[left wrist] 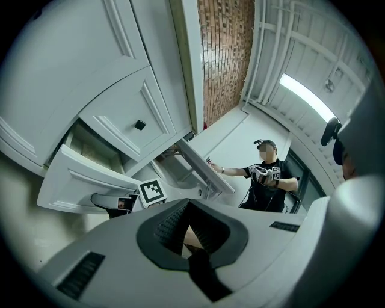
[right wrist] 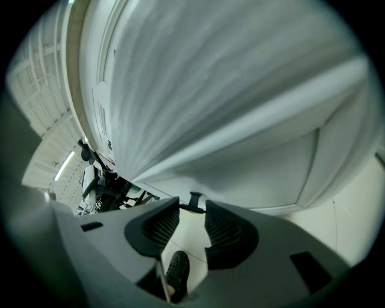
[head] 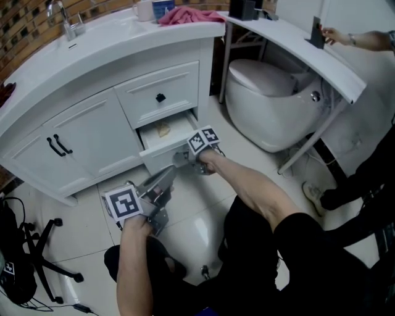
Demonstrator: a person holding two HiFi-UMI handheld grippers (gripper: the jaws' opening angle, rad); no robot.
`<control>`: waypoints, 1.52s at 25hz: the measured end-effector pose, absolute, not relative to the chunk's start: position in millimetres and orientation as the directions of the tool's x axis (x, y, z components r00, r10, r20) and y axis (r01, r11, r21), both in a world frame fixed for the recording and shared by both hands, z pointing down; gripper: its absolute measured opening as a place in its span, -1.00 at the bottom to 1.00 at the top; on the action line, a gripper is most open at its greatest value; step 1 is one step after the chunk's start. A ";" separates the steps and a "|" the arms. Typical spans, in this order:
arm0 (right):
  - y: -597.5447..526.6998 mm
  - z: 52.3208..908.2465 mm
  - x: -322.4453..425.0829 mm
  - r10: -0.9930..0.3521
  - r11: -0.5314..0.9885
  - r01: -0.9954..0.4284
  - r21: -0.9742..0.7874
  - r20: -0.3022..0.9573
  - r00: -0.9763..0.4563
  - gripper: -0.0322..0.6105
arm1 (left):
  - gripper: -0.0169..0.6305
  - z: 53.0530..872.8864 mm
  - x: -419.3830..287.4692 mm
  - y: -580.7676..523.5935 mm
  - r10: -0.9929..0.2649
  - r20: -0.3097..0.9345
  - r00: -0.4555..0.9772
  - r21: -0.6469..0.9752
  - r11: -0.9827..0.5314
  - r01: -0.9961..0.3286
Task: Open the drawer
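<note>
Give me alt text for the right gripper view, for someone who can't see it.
The right gripper has its two dark ribbed fingers closed on a small black knob on a white drawer front that fills most of the frame. Below, between the fingers, pale floor and a dark shoe show.

place: bathroom | cues: white toilet (head: pixel 265 102); vanity (head: pixel 86 133) with basin; faucet (head: pixel 60 17); tiled floor (head: pixel 197 213)
</note>
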State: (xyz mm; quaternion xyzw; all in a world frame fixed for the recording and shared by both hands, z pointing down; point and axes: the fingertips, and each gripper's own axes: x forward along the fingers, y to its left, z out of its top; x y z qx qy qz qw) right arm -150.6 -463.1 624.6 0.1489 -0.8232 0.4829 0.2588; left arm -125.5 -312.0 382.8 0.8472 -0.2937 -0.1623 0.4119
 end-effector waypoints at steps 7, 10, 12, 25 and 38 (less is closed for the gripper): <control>-446.9 624.2 -143.0 0.019 0.498 -0.497 -0.711 0.581 -0.813 -0.45 | -0.98 379.8 -115.6 -301.8 -0.620 -0.033 0.784 0.791 -0.496 -0.359; -439.5 624.3 -140.8 0.022 0.506 -0.493 -0.708 0.582 -0.813 -0.45 | -0.98 381.4 -110.6 -296.3 -0.614 -0.027 0.789 0.792 -0.495 -0.358; -433.1 624.4 -137.8 0.030 0.514 -0.485 -0.707 0.580 -0.814 -0.45 | -0.98 379.4 -105.9 -293.0 -0.608 -0.034 0.793 0.792 -0.501 -0.350; -401.7 622.6 -122.5 0.063 0.559 -0.453 -0.695 0.580 -0.812 -0.46 | -0.98 377.8 -92.1 -274.5 -0.592 -0.037 0.805 0.801 -0.499 -0.331; -386.3 619.4 -112.0 0.013 0.547 -0.402 -0.734 0.488 -0.873 -0.48 | -0.98 371.7 -77.4 -253.8 -0.577 -0.050 0.815 0.799 -0.513 -0.314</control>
